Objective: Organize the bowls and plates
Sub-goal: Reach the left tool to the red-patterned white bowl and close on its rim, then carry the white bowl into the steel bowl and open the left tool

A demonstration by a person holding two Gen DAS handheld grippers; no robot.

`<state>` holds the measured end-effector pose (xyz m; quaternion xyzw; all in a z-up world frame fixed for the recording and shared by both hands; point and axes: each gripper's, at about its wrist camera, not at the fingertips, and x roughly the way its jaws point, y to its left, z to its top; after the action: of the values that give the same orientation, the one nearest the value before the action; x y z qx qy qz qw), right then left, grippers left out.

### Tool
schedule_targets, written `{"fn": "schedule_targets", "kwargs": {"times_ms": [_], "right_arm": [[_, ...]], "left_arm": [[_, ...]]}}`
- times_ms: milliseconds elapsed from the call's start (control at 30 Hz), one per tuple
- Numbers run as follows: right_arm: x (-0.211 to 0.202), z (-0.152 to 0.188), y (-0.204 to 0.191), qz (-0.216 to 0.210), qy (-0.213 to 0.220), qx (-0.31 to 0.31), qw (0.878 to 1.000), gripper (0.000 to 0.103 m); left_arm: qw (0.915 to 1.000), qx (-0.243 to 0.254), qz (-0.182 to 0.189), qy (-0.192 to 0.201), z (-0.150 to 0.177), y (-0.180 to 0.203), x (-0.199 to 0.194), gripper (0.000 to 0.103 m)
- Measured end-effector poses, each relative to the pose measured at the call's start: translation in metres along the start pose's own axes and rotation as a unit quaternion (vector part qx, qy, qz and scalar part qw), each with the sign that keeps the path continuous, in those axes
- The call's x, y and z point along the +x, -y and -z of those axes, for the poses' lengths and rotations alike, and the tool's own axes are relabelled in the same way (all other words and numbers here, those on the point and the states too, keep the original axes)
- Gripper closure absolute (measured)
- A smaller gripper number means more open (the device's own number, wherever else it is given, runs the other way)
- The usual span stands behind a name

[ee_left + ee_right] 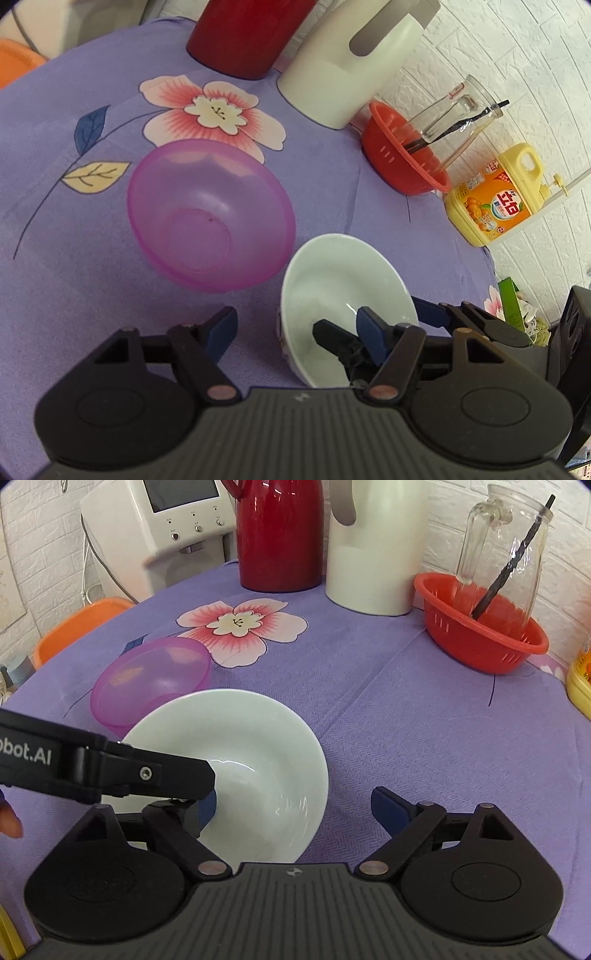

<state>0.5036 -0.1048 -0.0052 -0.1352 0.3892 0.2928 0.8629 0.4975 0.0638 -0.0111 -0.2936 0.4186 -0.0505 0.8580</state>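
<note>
Here both our grippers straddle the white bowl (236, 771) on the purple-clothed surface (406, 738), fingers open, gripping nothing. We'd pinch its rim squarely, then nest it into the pink plastic bowl (210, 218) just beside. Round, no long axis; its mouth tilts upward.

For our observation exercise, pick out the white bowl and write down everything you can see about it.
The white bowl is round, glossy and looks ceramic, with a plain, empty inside that shows highlights. A patterned band shows on its outer wall in the left wrist view. It sits upright on the purple floral tablecloth, beside the translucent pink bowl. A blue-padded finger of the left tool reaches inside it, its other finger outside the rim; a finger of the right tool also enters it.
</note>
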Motion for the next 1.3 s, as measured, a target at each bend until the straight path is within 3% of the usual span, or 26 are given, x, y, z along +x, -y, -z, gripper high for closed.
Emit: {"fn": "schedule_targets", "kwargs": {"times_ms": [167, 200, 267, 300, 400, 567, 800, 967, 1100, 1300], "right_arm": [[-0.008, 0.002, -0.004, 0.011, 0.004, -0.016, 1.000, 0.000], [-0.008, 0.003, -0.004, 0.009, 0.003, -0.015, 1.000, 0.000], [-0.006, 0.006, -0.004, -0.007, 0.001, -0.006, 1.000, 0.011], [-0.007, 0.007, -0.004, -0.021, 0.004, 0.002, 1.000, 0.029], [-0.008, 0.007, -0.009, -0.014, 0.004, -0.001, 1.000, 0.030], [-0.033, 0.016, -0.021, -0.018, 0.005, -0.006, 1.000, 0.031], [-0.088, 0.040, -0.037, 0.011, 0.013, -0.010, 1.000, 0.029], [-0.138, 0.076, -0.053, 0.036, 0.022, -0.005, 0.999, 0.028], [-0.173, 0.114, -0.070, 0.056, 0.025, -0.005, 0.998, 0.021], [-0.207, 0.174, -0.092, 0.084, 0.022, -0.003, 0.996, 0.012]], "left_arm": [[0.9998, 0.008, 0.016, -0.003, 0.002, 0.004, -0.001, 0.036], [0.9998, 0.005, 0.020, -0.006, 0.002, 0.003, 0.000, 0.043], [0.9995, -0.002, 0.030, -0.010, 0.002, 0.001, 0.002, 0.054], [0.9996, 0.000, 0.027, -0.010, 0.001, 0.001, 0.003, 0.064], [0.9996, -0.001, 0.022, -0.015, 0.002, 0.002, 0.003, 0.065], [0.9993, 0.008, 0.032, -0.016, 0.014, 0.008, -0.017, 0.065], [0.9976, 0.030, 0.062, -0.013, 0.052, 0.032, -0.061, 0.065], [0.9946, 0.057, 0.085, -0.015, 0.099, 0.054, -0.095, 0.065], [0.9913, 0.085, 0.098, -0.023, 0.143, 0.069, -0.117, 0.065], [0.9855, 0.114, 0.111, -0.059, 0.206, 0.081, -0.125, 0.065]]}}
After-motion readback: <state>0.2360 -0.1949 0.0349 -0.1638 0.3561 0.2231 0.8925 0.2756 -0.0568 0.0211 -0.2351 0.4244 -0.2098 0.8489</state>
